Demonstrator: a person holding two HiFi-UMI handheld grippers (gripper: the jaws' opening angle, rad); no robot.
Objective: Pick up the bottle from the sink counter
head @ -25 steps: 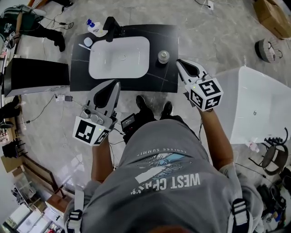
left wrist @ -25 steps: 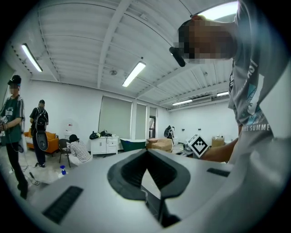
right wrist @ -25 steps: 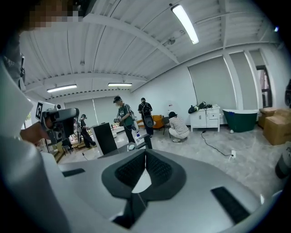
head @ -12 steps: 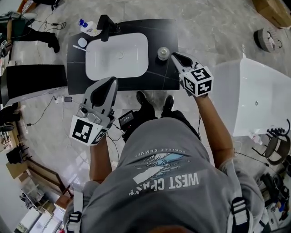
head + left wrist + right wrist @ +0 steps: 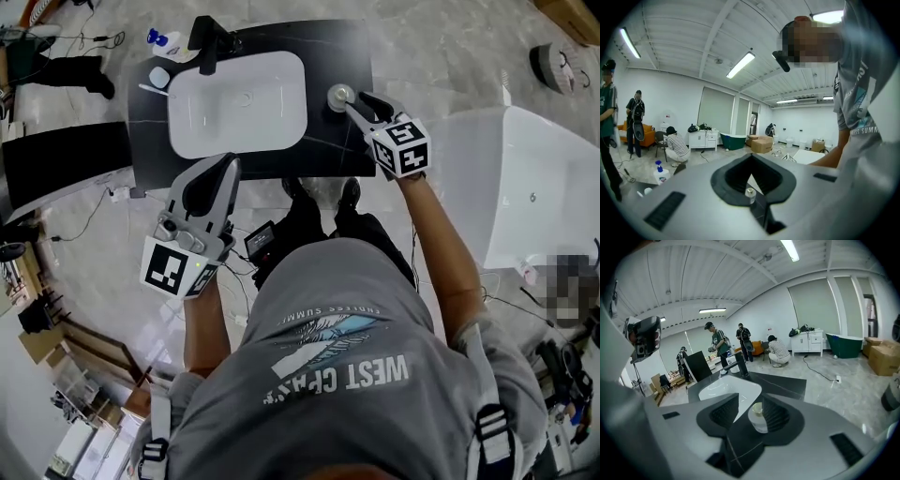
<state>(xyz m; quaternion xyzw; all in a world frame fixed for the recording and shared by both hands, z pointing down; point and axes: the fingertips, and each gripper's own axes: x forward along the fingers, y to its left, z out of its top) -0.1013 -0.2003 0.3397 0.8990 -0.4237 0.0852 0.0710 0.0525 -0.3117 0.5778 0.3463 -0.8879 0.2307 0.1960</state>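
A small pale bottle with a round cap stands on the black sink counter, just right of the white basin. My right gripper has reached it; its jaws are opening and the bottle stands between them, closer to the right-hand pad, with a gap on the left side. My left gripper hangs in front of the counter's near edge. In the left gripper view, the left gripper is shut, its tips meeting on nothing.
A black faucet stands at the back of the basin, with a blue-topped spray bottle and a small white round thing at the counter's far left. A white bathtub is to the right, a black panel to the left. People stand beyond.
The right gripper has moved forward and left over the counter to the bottle, and its jaws have parted around it. The left gripper has stayed roughly where it was.
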